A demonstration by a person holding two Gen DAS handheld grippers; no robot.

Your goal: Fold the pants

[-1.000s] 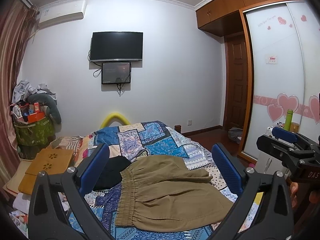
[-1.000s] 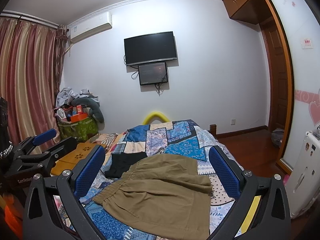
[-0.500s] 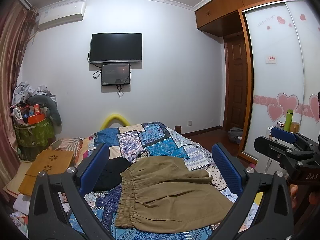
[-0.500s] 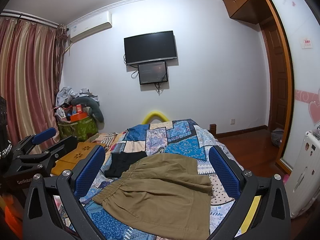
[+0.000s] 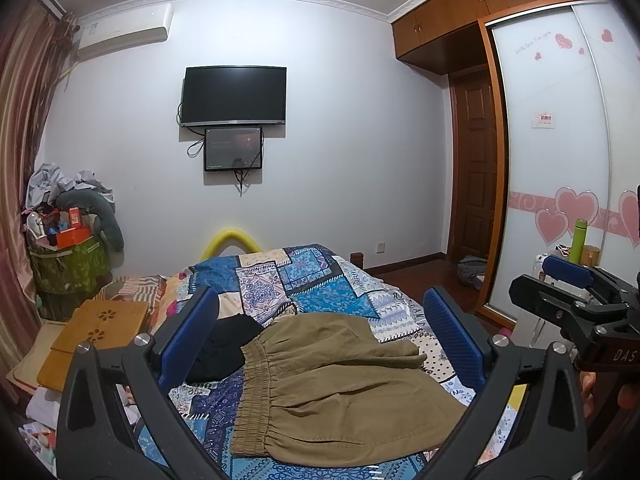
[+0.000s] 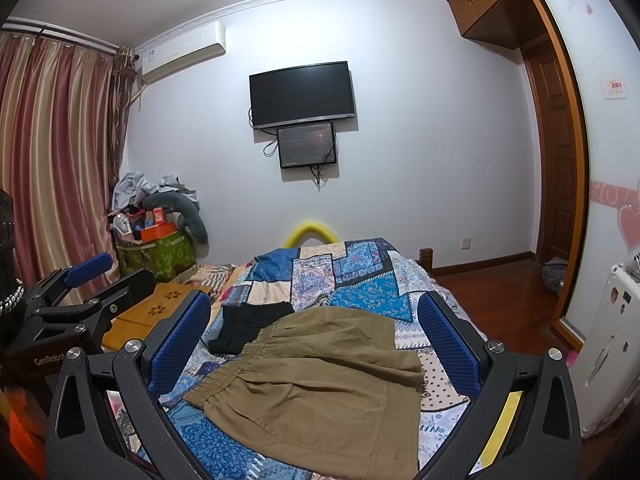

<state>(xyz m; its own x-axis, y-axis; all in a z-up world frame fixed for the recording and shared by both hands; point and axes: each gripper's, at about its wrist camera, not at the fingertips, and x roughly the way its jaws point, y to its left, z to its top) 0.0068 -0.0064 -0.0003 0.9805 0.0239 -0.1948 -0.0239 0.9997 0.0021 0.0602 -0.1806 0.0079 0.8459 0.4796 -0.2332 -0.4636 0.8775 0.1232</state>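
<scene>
Olive-brown pants (image 5: 336, 388) lie on the patchwork bed, folded over, elastic waistband to the left; they also show in the right wrist view (image 6: 320, 384). My left gripper (image 5: 320, 340) is open and empty, held above the near end of the bed with the pants between its blue pads (image 5: 188, 336). My right gripper (image 6: 316, 340) is open and empty, also above the pants. Each gripper shows in the other's view: the right one (image 5: 576, 300) at the right edge, the left one (image 6: 72, 292) at the left edge.
A black garment (image 6: 248, 324) lies beside the waistband on the patchwork quilt (image 6: 360, 276). A wooden lap table (image 5: 96, 332) sits left of the bed. A green bag piled with clutter (image 5: 68, 264) stands in the corner. A wardrobe with sliding doors (image 5: 560, 160) is at right.
Both views have shifted very slightly; the grippers stay open above the pants, which lie unchanged.
</scene>
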